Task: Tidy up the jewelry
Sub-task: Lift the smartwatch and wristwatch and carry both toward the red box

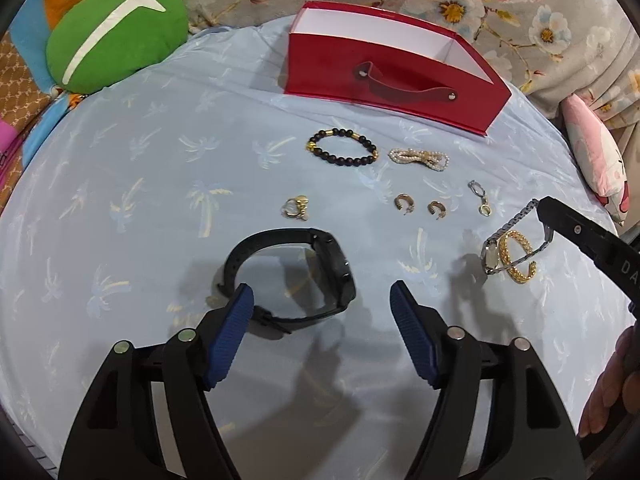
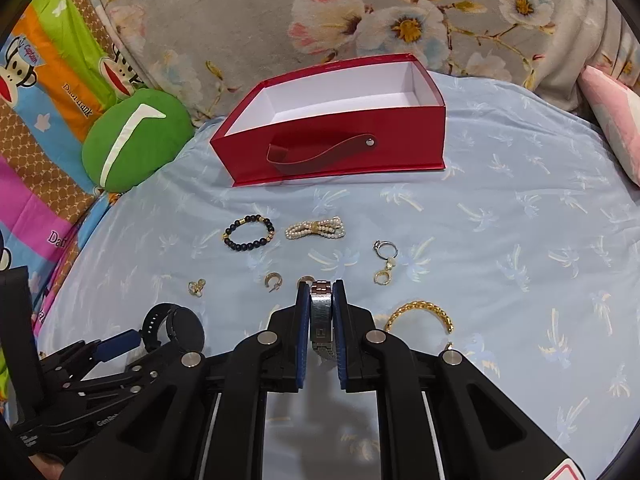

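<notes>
My left gripper (image 1: 322, 290) hangs open over the blue sheet. A black watch (image 1: 332, 264) lies between and just ahead of its blue pads, which do not press on it. The right gripper (image 2: 320, 284) is shut on the metal band of a silver watch (image 2: 320, 312). In the left wrist view the silver watch (image 1: 492, 252) hangs from it over a gold bangle (image 1: 516, 256). An open red box (image 2: 332, 152) with a white inside stands at the back. Before it lie a black bead bracelet (image 2: 248, 232) and a pearl bracelet (image 2: 316, 228).
Small pieces lie on the sheet: gold hoop earrings (image 1: 400, 202), a gold ring cluster (image 1: 296, 206), a silver ring with a charm (image 1: 478, 196). A green cushion (image 1: 116, 36) sits back left, a pink pillow (image 1: 596, 160) at the right. A hand (image 1: 612, 392) shows at the right edge.
</notes>
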`<control>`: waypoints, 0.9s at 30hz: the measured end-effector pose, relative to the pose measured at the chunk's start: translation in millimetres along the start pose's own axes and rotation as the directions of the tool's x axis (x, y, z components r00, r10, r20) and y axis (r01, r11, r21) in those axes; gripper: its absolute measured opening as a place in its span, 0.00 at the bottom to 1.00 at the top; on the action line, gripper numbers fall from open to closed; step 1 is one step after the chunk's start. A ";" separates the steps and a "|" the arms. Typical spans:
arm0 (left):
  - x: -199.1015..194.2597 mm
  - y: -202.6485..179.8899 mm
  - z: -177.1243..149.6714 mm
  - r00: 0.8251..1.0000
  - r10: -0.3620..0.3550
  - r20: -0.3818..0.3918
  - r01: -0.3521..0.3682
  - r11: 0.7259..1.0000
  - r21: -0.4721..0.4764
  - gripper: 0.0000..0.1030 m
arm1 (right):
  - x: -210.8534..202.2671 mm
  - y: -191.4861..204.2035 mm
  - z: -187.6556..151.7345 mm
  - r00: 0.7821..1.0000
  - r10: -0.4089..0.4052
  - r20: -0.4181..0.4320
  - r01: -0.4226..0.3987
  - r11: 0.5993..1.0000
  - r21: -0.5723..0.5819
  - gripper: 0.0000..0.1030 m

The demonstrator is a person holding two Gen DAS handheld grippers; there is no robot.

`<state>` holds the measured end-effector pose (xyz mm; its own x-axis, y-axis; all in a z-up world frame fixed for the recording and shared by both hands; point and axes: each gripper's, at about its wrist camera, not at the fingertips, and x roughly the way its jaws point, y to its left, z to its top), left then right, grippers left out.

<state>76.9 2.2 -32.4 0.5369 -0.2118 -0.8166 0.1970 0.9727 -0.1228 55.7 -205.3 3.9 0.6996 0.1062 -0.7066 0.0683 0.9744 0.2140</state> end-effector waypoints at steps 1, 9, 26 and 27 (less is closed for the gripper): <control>4.2 -3.4 0.9 1.000 0.003 0.001 -0.003 1.000 0.007 0.69 | 0.8 0.7 0.0 1.000 0.001 -0.002 -0.001 1.000 0.000 0.10; 40.6 -15.8 6.0 0.997 0.021 -0.070 -0.018 0.999 0.031 0.33 | 5.4 -0.6 -0.9 1.000 -0.004 -0.015 0.004 1.000 0.004 0.10; -26.4 -7.2 31.6 0.994 -0.090 0.063 0.089 0.996 0.017 0.13 | -8.4 6.8 14.0 0.999 0.014 0.035 -0.013 1.000 -0.022 0.10; -31.2 -8.5 34.3 0.993 -0.093 0.076 0.091 0.996 0.023 0.13 | -10.7 8.3 17.2 0.999 0.016 0.043 -0.015 1.000 -0.027 0.10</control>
<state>86.6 -2.8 13.5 0.5773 -0.3080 -0.7562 0.2639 0.9468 -0.1841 61.0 -201.8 24.9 0.7307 0.1129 -0.6733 0.0390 0.9777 0.2062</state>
